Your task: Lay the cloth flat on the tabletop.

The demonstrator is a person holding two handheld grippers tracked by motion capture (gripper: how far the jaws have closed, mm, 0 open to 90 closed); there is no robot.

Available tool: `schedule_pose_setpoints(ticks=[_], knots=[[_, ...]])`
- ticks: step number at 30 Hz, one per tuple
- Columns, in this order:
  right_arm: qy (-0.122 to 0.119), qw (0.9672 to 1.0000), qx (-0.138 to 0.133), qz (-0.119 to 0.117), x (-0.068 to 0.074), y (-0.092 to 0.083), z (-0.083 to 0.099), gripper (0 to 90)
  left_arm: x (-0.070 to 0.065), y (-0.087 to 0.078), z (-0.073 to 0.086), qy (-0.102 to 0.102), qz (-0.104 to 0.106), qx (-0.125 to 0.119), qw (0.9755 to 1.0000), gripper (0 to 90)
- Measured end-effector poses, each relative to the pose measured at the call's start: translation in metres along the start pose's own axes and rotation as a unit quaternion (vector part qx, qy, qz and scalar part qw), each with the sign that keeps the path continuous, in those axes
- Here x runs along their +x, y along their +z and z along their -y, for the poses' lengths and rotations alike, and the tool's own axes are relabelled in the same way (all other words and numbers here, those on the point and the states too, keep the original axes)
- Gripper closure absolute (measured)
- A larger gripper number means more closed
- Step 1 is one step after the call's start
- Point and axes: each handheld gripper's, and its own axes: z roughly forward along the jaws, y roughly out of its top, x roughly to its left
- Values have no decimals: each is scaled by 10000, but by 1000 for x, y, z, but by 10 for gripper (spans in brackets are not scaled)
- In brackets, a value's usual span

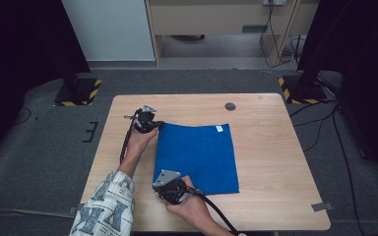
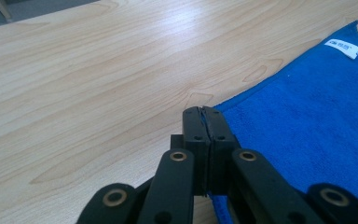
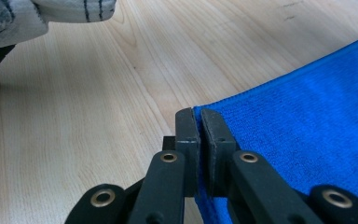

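Observation:
A blue cloth (image 1: 197, 155) lies flat on the wooden table (image 1: 270, 147), a white label (image 1: 219, 129) at its far right corner. My left gripper (image 1: 159, 125) sits at the cloth's far left corner. In the left gripper view the jaws (image 2: 204, 112) are shut, pinching the corner of the cloth (image 2: 307, 121), and the label (image 2: 343, 48) lies farther off. My right gripper (image 1: 156, 186) is at the near left corner. In the right gripper view it (image 3: 198, 114) is shut with the edge of the cloth (image 3: 307, 116) caught between the pads.
A round grommet hole (image 1: 230, 106) sits near the table's far edge. Two stand bases with yellow-black stripes (image 1: 78, 91) (image 1: 302, 88) rest on the floor beyond the far corners. Cables trail on the right floor. A patterned sleeve (image 1: 106, 206) comes in at the bottom left.

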Motion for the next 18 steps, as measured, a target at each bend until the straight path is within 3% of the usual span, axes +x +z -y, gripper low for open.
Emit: schedule_pose_setpoints(ticks=[4, 7, 18], knots=[[0, 10000, -61, 36, 1, -2, -1, 866, -3, -3, -4, 83, -19, 80, 9999, 894], [-53, 9999, -69, 58, 2, -2, -1, 866, -8, -8, -10, 271, -75, 80, 9996, 894], [-83, 9996, -281, 41, 9, -4, -11, 867, -2, -17, -17, 205, -67, 50, 9998, 894]])
